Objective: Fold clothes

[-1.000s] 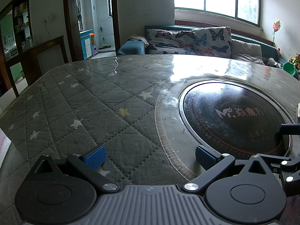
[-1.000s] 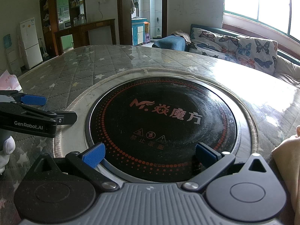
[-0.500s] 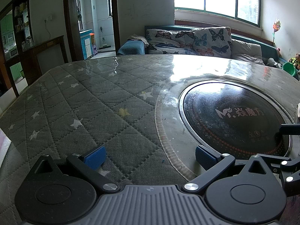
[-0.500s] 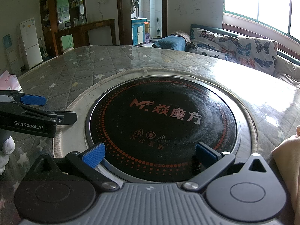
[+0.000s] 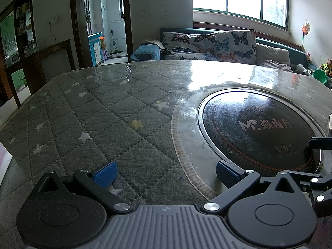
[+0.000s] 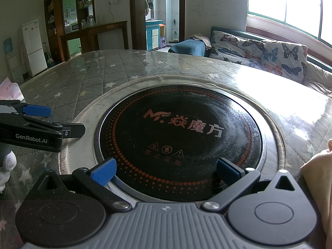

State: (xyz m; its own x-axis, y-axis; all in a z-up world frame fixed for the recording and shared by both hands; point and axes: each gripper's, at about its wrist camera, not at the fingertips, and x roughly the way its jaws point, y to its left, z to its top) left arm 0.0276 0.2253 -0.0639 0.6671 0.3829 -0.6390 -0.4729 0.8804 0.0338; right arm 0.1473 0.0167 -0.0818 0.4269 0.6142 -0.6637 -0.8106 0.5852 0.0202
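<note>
Quilted table (image 5: 99,128) bears round cooktop (image 6: 182,139), beige cloth (image 6: 317,172).

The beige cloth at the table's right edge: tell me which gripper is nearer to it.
Right. The right gripper sits over the round black cooktop, with the beige cloth just to its right. The left gripper is farther left, over the grey quilted cover.

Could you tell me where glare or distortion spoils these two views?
Left wrist view: window light glares off the glossy table cover, and the fisheye bows the doorframe. Right wrist view: the window is blown out, glare whitens the cover at right, yet the black cooktop lettering stays sharp; a cream garment is cut off at the edge.
</note>
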